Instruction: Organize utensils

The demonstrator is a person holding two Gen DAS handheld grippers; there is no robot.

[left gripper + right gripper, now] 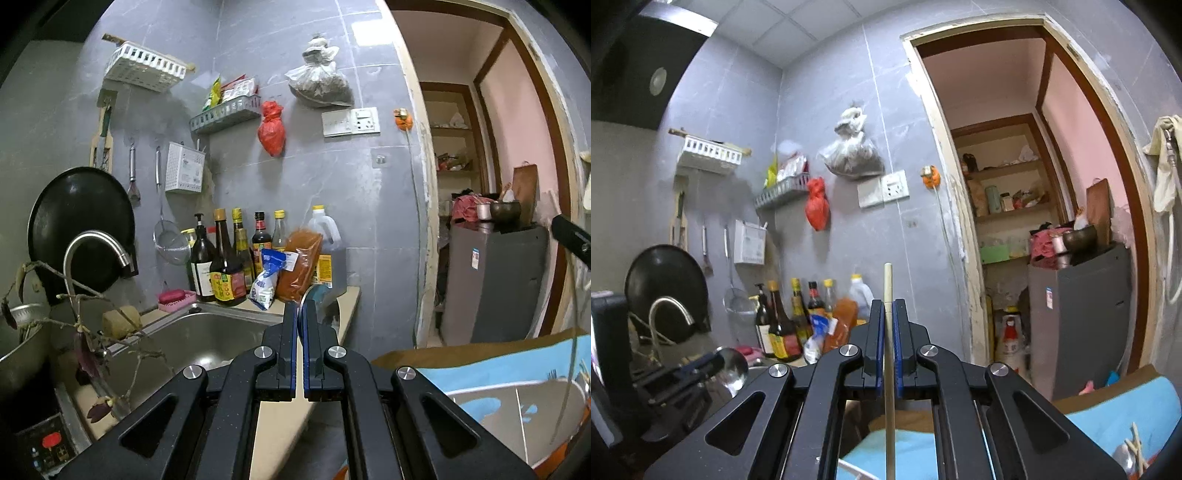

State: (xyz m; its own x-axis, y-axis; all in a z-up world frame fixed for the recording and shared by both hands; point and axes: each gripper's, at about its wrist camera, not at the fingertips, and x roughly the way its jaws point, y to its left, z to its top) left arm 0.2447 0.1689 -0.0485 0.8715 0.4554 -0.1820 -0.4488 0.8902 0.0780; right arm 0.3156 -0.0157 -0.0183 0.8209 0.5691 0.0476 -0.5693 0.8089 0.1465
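Note:
My left gripper [300, 306] is shut on a metal spoon [314, 295], whose bowl sticks out edge-on past the fingertips, above the counter's end. The right wrist view shows that spoon [733, 369] at the lower left, held by the left gripper [713, 363]. My right gripper [887, 304] is shut on a pale wooden chopstick [888, 284], which stands upright between the pads and runs down below them. A white slotted utensil holder [184, 168] hangs on the grey wall. More chopsticks and a spoon [1134, 450] lie on a blue surface at the bottom right.
A steel sink [207, 332] with a curved faucet [96, 243] lies left of my left gripper. Sauce bottles [229, 266] and bags crowd the counter's back. A black pan [81, 229] leans on the wall. A dry branch [85, 332] reaches over the sink. A grey fridge [495, 284] stands in the doorway.

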